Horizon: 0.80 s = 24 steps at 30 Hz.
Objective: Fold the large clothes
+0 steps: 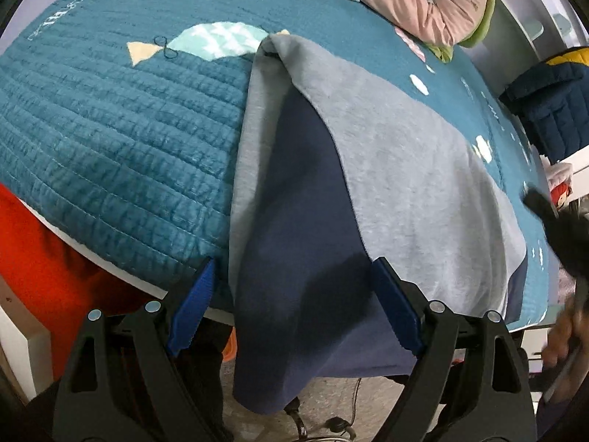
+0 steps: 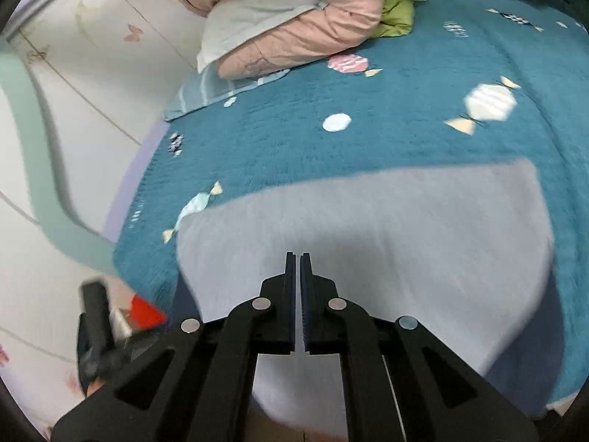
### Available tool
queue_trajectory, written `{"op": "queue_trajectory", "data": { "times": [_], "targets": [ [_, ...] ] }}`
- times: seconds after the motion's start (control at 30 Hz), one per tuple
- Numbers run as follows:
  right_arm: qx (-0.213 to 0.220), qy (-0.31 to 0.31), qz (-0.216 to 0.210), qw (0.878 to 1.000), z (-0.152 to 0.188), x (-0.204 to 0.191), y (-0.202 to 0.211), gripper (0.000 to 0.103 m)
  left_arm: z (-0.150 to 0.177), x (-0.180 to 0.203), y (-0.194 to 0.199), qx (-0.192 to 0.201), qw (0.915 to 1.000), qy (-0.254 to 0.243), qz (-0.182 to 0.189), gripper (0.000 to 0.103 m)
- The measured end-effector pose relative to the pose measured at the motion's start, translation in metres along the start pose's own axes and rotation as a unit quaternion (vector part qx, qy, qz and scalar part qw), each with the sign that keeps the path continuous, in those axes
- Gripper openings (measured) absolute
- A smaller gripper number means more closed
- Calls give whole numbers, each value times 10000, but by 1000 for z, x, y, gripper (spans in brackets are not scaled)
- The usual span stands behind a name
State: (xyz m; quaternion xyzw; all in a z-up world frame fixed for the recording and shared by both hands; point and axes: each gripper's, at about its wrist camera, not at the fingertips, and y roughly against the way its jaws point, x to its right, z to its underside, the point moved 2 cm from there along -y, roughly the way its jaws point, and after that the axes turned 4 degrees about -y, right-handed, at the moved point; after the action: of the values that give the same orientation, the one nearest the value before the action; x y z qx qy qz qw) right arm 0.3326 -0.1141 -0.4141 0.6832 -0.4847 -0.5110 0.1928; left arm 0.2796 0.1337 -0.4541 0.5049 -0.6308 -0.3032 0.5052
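A large garment, navy [image 1: 294, 228] outside with a grey fleece lining [image 1: 412, 169], lies on the teal quilted bed [image 1: 121, 118], and its navy part hangs over the bed's near edge. My left gripper [image 1: 294, 261] is open at that edge, its blue pads [image 1: 197, 302] standing either side of the hanging navy cloth without pressing it. The right wrist view is motion-blurred; there the right gripper [image 2: 297, 255] is shut with nothing between its fingers, hovering over the grey lining [image 2: 386, 228]. It also shows as a dark blur at the right of the left wrist view.
A pink padded quilt [image 2: 294, 25], a white pillow [image 2: 250, 18] and a green blanket [image 2: 397, 3] are piled at the head of the bed. A navy padded jacket [image 1: 552, 110] sits beyond the bed. Red fabric [image 1: 40, 258] is at lower left. Cables lie on the floor [image 1: 331, 423].
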Motion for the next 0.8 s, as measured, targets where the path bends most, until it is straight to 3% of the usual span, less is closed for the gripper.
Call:
{"op": "queue_trajectory", "data": {
  "times": [0.1, 0.17, 0.3, 0.57, 0.67, 0.73, 0.8],
  "targets": [
    [-330, -359, 246, 9985, -10, 13, -41, 3, 0, -1, -4, -36, 10000, 12, 26, 85],
    [-1013, -743, 331, 9915, 1, 33, -79, 0, -1, -1, -5, -47, 10000, -10, 49, 85],
    [-913, -734, 234, 9928, 19, 37, -71, 0, -2, -2, -6, -50, 10000, -45, 50, 85],
    [-831, -931, -141, 9921, 108, 48, -18, 0, 0, -5, -5, -48, 9999, -34, 97, 85],
    [-723, -913, -238, 9929, 111, 53, -20, 0, 3, -4, -4, -68, 9999, 14, 140, 84],
    [-717, -816, -266, 9937, 111, 52, -21, 0, 6, -5, -2, -98, 9996, 66, 237, 79],
    [-715, -797, -359, 9936, 112, 53, -20, 0, 10, -5, 0, -132, 9993, 119, 331, 65]
  ]
}}
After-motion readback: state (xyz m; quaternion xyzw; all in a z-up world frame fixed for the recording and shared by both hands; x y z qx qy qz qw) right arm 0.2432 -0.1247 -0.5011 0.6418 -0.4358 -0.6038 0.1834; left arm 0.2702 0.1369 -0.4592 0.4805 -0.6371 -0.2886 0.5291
